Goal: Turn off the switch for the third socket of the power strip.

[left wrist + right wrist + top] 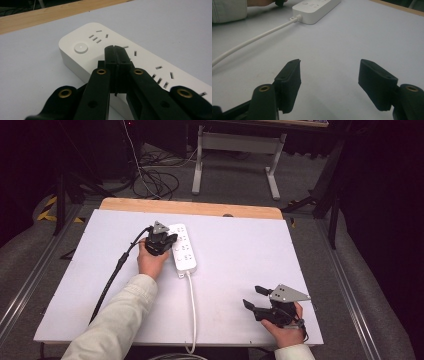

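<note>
On the white table top (240, 270), toward its far left part: white power strip (183, 248) lying flat, sockets up, its white cord (192, 315) running back to the near edge and dropping out of sight there. Left gripper (167, 240) hovering at the strip's left side, jaws pressed together with nothing between them, tips pointing over the end that carries the round button (81, 47) — probably closed like that to serve as a single blunt tip for pressing the switch. Tips sitting just beside the button in the left gripper view, possibly resting on the casing, though contact being hard to judge from this angle. Right gripper (254, 297) waiting well apart near the table's front right corner, jaws spread wide and empty, seemingly parked to keep out of the way. Near end of the strip cut off by the frame in the left gripper view; button state, on or off, not readable anywhere; plug end of the cord lying beyond the frame.
</note>
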### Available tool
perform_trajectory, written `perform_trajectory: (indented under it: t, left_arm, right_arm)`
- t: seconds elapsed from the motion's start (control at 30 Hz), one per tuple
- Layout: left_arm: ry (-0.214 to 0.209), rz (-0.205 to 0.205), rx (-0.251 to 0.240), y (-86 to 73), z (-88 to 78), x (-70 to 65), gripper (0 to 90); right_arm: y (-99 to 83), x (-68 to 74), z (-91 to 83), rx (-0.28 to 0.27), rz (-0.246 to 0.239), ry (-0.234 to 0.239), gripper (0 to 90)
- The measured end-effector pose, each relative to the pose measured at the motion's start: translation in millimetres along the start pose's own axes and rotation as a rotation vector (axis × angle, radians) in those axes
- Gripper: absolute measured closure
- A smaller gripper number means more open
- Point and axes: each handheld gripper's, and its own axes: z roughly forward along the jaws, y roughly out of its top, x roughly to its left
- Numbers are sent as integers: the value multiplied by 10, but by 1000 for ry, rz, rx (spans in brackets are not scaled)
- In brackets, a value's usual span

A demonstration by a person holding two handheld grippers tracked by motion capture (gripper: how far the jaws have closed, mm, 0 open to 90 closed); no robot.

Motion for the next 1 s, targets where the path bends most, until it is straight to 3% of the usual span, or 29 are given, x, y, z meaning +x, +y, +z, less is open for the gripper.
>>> perform_trajectory:
  t: [0.53,1.0]
  left_arm:
    - [38,25,26,27,-6,-64,900]
    - [50,11,27,31,0,-70,900]
  right_arm:
    - [-1,7,3,2,-5,5,347]
    - [-5,9,14,7,-6,11,347]
